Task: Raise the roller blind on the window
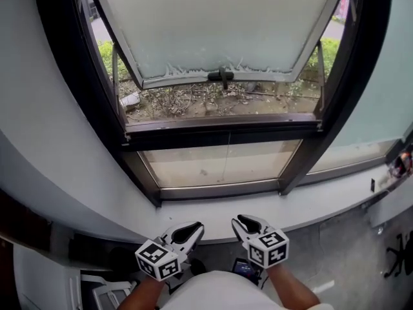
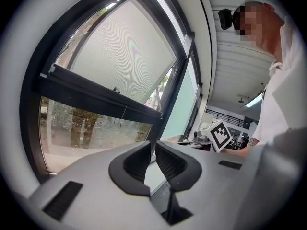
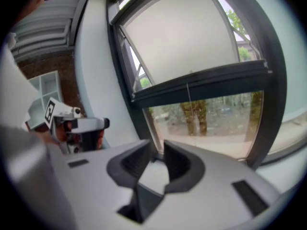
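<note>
Head view: a window with a thick, dark, matte frame (image 1: 103, 115) stands above a smooth, white, curved sill (image 1: 322, 202). It has two panes. The upper sash is swung outward on two thin metal stays (image 1: 114, 76), and one clear fixed lower pane (image 1: 219, 163) sits under it. A pale, frosted-looking sheet covers the whole upper sash, far and centre, down to a ragged lower edge. This seems to be the blind (image 1: 219, 24), though fabric or film cannot be told here. One black handle (image 1: 221, 76) sits at the sash's bottom middle. Nearest are two grey plastic tools, the left gripper (image 1: 192, 228) and the right gripper (image 1: 240, 222), side by side and apart. Each has black curved jaw pads and one white cube (image 1: 157, 259) with black square markers. Left gripper view: the blind shows a fine weave with rippling bands, and one thin cord (image 2: 125, 113) hangs before the lower pane. The left jaws are closed tip to tip, empty and touching nothing. Right gripper view: the right jaws stand partly apart with nothing between them. The blind fills the upper sash beyond them.
</note>
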`<state>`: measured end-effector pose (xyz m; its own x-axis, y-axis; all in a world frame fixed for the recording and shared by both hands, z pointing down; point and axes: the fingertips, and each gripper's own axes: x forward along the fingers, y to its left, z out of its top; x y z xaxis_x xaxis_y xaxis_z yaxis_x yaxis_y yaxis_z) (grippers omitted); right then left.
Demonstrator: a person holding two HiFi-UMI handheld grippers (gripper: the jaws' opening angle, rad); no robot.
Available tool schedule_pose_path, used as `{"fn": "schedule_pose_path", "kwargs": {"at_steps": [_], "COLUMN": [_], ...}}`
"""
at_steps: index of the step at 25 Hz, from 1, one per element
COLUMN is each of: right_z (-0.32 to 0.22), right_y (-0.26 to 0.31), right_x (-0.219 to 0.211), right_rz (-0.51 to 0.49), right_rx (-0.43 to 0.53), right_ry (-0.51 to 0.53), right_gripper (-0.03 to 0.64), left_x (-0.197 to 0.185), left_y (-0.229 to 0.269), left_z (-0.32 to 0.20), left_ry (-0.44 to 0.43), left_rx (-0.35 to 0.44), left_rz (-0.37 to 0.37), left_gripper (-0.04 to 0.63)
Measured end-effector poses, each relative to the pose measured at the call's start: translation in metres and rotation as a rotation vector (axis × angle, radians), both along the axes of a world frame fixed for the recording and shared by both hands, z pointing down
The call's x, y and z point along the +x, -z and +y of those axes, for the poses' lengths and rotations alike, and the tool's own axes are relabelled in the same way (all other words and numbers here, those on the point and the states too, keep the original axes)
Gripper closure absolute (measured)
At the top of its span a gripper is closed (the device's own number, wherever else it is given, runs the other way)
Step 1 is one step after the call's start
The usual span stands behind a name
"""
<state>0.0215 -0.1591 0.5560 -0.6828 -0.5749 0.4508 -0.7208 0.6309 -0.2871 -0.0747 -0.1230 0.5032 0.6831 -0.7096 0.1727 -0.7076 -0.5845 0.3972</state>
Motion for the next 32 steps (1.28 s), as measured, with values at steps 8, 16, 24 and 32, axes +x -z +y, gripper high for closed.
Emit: {"fn": "schedule_pose_path", "kwargs": {"at_steps": [8, 16, 24, 32], "right_z": [-0.028, -0.066, -0.105, -0.138], "right_y": [0.004, 0.013, 0.031, 0.039], "right_x": [-0.022, -0.019, -0.003, 0.005], "right_rz": [0.024, 0.049, 0.097, 0.143], "right_rx": [0.02, 0.06, 0.131, 0.182], "right_ry": [-0.049, -0.03, 0.019, 0.03], "right_gripper": [0.537, 0.537, 0.537, 0.537], "left_x": [-0.025, -0.023, -0.008, -0.006], "left_y": [-0.001, 0.001, 0.007, 0.014], "left_z": [-0.026, -0.063, -0.098, -0.129], "left_ry": [-0.053, -0.043, -0.012, -0.001], "left_rx": [0.019, 0.049, 0.085, 0.139], "left_rz": [-0.022, -0.067, -0.123, -0.221], "left_gripper": [0.549, 0.549, 0.548, 0.546]}}
